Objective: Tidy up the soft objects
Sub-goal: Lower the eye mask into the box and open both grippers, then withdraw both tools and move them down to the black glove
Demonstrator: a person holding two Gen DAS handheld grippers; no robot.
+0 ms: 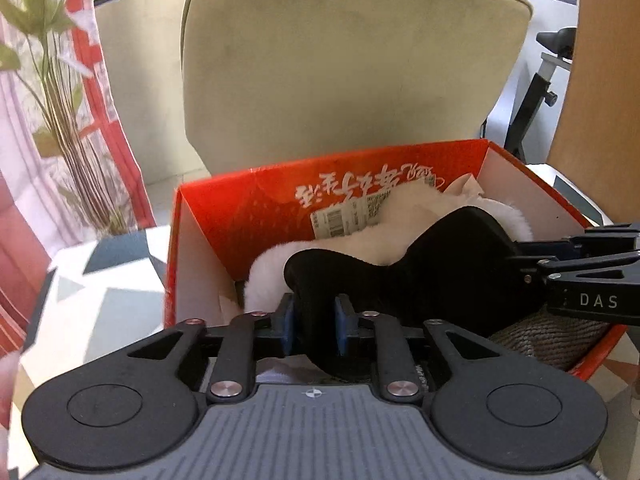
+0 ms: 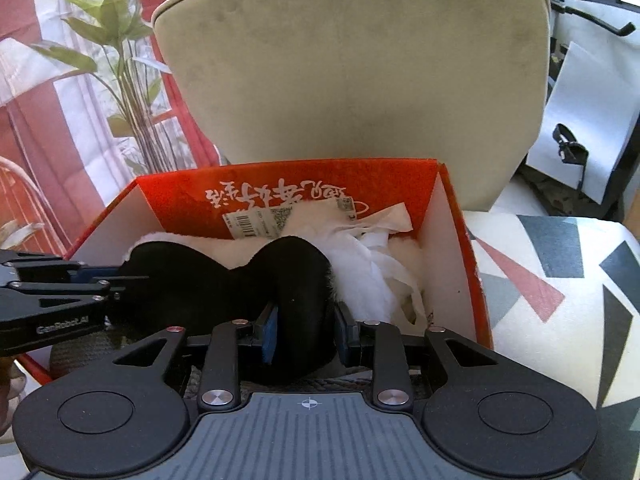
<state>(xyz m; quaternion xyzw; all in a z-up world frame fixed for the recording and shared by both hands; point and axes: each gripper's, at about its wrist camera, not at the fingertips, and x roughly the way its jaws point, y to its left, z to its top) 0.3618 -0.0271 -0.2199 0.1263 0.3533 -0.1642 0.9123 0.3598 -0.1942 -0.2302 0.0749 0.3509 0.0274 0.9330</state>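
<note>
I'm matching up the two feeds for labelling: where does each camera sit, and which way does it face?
Left wrist view: on the left gripper, looking forward and down into the red box; its fingers straddle the black soft item; the right gripper enters from the right.
Right wrist view: on the right gripper, facing the same box; the left gripper enters from the left.
Shared: box, black item, beige cushion, plant.
</note>
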